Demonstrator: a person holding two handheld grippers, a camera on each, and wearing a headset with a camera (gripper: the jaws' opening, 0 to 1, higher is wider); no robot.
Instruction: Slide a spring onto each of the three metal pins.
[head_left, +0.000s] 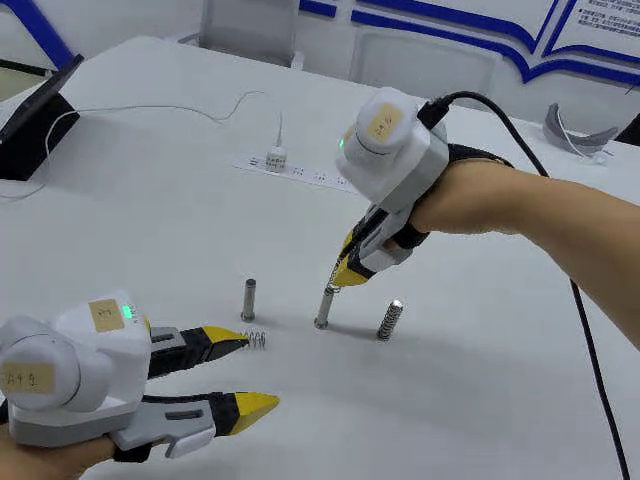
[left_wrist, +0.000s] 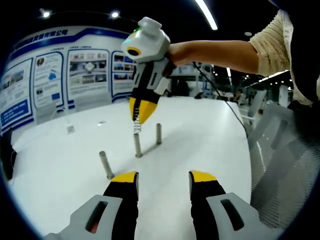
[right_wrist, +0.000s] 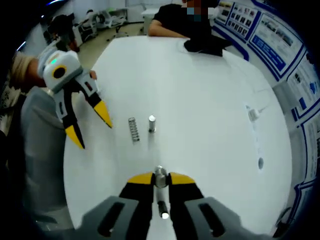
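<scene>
White table (head_left: 150, 200); middle pin (head_left: 323, 307) upright, right gripper (head_left: 342, 278) pinching a spring (left_wrist: 136, 126) over its top; bare pin (head_left: 248, 299) to its left; spring-clad pin (head_left: 389, 320) to its right; loose spring (head_left: 256, 340) nearer, beside wide-open left gripper (head_left: 258, 372).

Held spring (left_wrist: 136, 125) over middle pin (head_left: 324, 307); right pin (head_left: 389, 320) spring-sleeved; loose spring (head_left: 256, 340) near left pin (head_left: 248, 299).

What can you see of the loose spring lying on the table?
The loose spring is a short silvery wire coil, metal by its look. It lies on its side on the white table, beside the nearest bare pin and on no pin. The open left gripper points toward it, one of its fingers close to one end; contact cannot be told. Nothing grips it.
</scene>
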